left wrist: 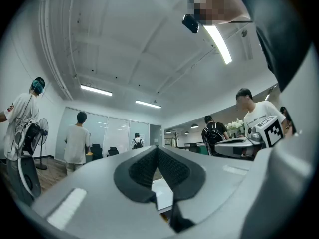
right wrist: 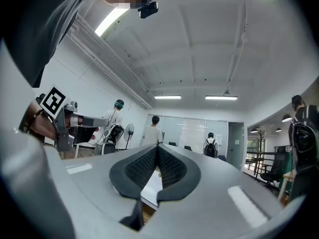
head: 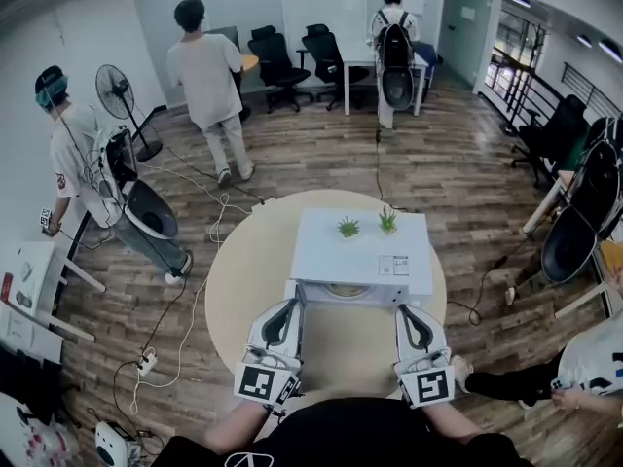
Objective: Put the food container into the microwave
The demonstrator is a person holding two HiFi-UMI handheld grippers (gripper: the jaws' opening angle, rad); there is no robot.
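On the round table (head: pixel 229 290) stands a white microwave (head: pixel 360 256) with two small potted plants (head: pixel 348 227) on its top. Just under its near edge shows what looks like the food container (head: pixel 348 290), a round beige shape; whether it sits inside the microwave cannot be told. The left gripper (head: pixel 290 305) and the right gripper (head: pixel 402 309) flank that front edge, each just beside a corner. In both gripper views the fingers meet at their tips with nothing between them. Several people (head: pixel 207 76) stand well behind on the wooden floor (head: pixel 321 154)
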